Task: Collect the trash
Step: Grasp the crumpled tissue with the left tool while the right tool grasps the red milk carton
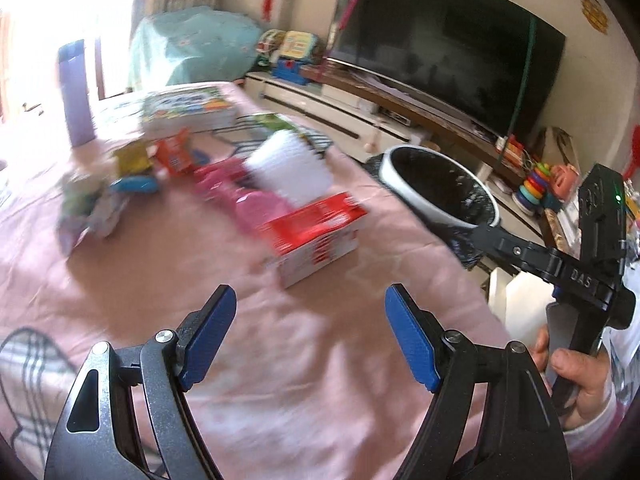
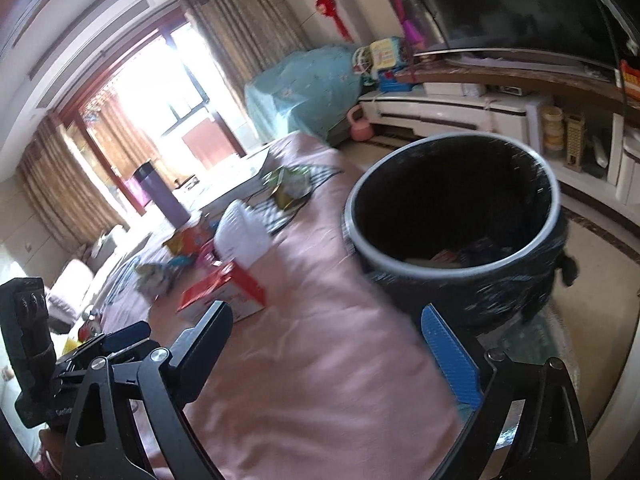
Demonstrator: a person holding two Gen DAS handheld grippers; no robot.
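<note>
My left gripper [image 1: 310, 320] hangs open and empty over the pink tablecloth [image 1: 280, 380]. Ahead of it, scraps lie in a blurred cluster: a yellow wrapper [image 1: 132, 156], an orange wrapper [image 1: 174, 156], a pink wrapper [image 1: 224, 184] and a crumpled pale wrapper [image 1: 88, 208]. The round bin [image 2: 452, 216], white-rimmed with a black bag, stands off the table's right edge and shows again as the bin [image 1: 440, 184]. My right gripper [image 2: 328, 316] is open with nothing between its blue pads, just short of the bin's rim. Some trash [image 2: 444, 256] lies in the bin's bottom.
A red tissue box [image 1: 316, 232] with white tissue sticking up stands mid-table. A purple flask [image 1: 76, 92] and a stack of books [image 1: 188, 108] sit at the far end. A TV [image 1: 440, 40] on a low cabinet runs along the right wall behind the bin.
</note>
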